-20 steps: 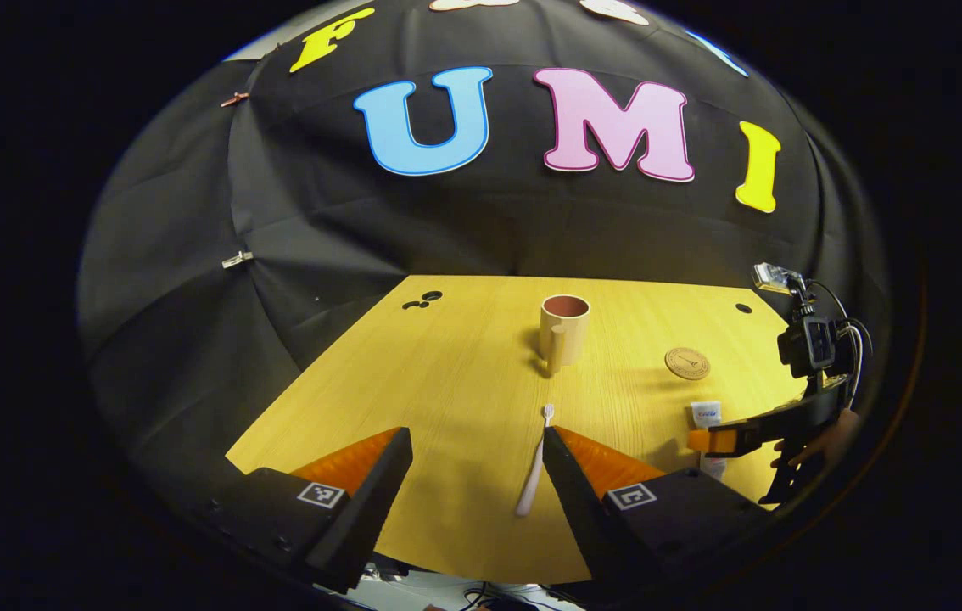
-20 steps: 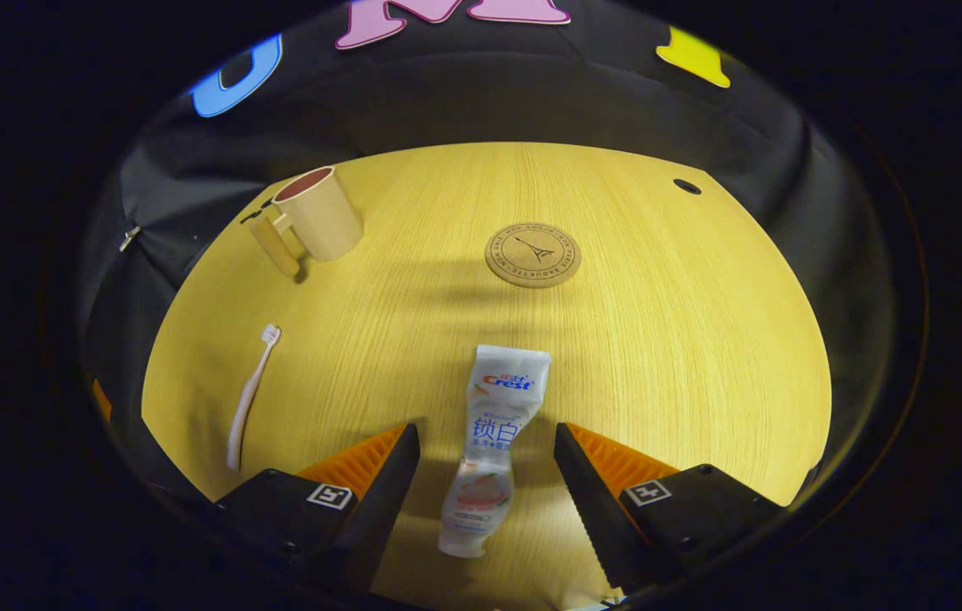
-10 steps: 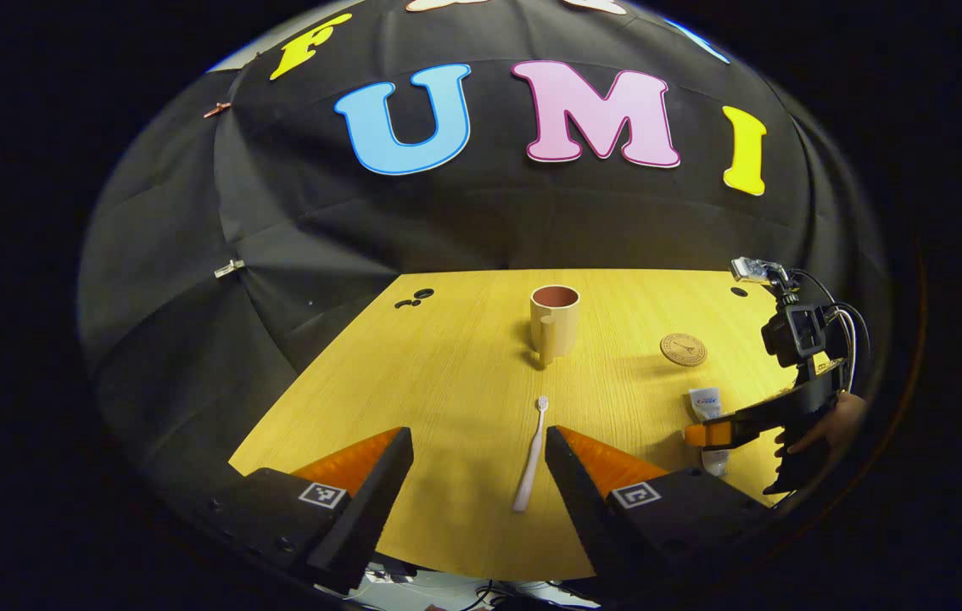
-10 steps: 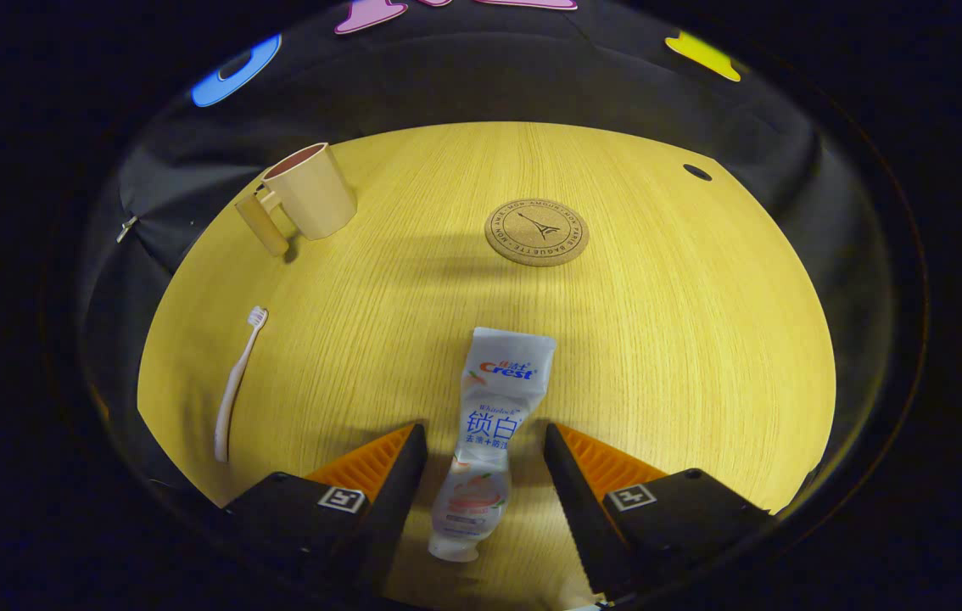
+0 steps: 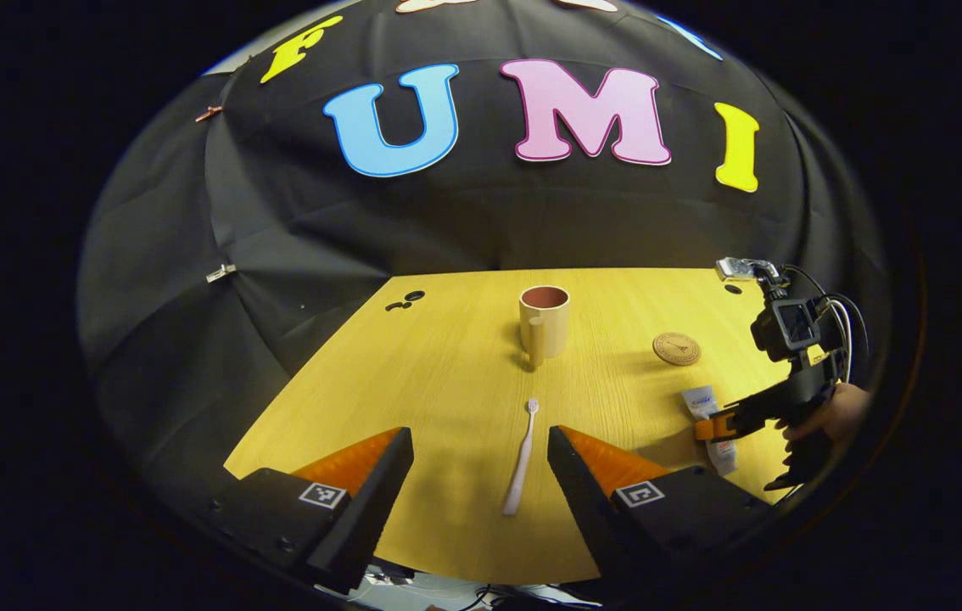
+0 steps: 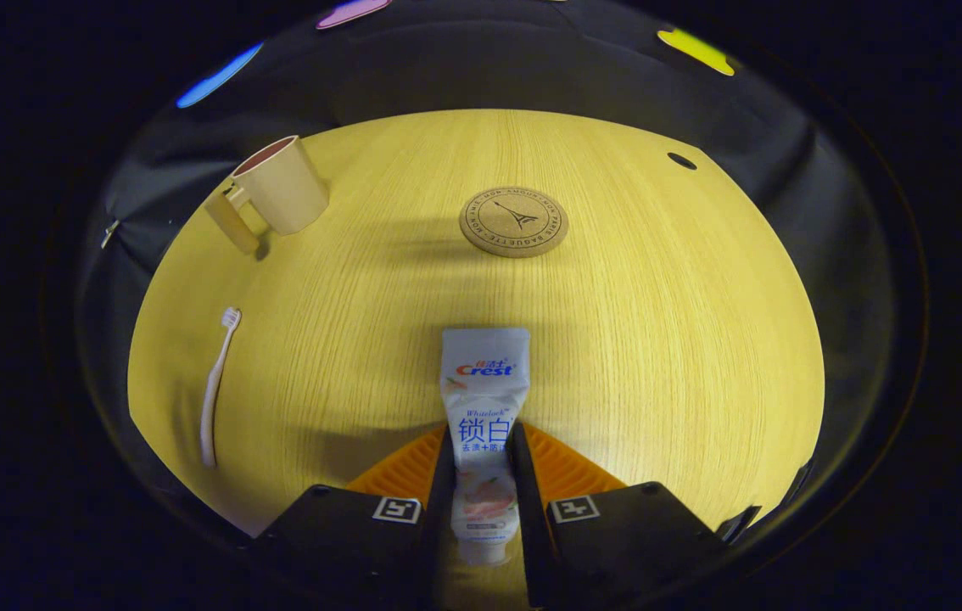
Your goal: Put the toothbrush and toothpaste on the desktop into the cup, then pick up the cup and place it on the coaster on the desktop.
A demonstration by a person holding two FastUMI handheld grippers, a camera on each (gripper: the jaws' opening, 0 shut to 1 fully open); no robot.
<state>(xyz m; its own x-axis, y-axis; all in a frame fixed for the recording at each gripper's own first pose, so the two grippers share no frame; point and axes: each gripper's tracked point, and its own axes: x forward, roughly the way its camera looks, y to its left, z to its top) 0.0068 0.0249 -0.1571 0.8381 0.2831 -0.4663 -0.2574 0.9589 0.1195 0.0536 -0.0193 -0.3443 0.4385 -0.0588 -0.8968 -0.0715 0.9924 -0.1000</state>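
The step in hand looks to be the pick-up of the toothpaste (image 6: 483, 399); to do it well, the right gripper (image 6: 481, 475) should keep its pinch on the tube's lower body near the cap end, lift straight up until the tube hangs free of the counter (image 6: 659, 339), then carry it over to the cup (image 6: 277, 182) and lower it cap end first into the mouth, so the soft crimped end does not fold or catch the rim; too hard a squeeze may push paste toward the cap.

In the right gripper view the right gripper is closed narrow, both fingers pressing the sides of the tube, which lies flat on the counter pointing toward the coaster (image 6: 514, 221); the cup stands upright far to the left, handle toward the camera.

In the left gripper view the left gripper (image 5: 479, 462) is wide open and holds nothing; the toothbrush (image 5: 520, 458) lies between its fingers, nearer one, untouched as far as I can tell.
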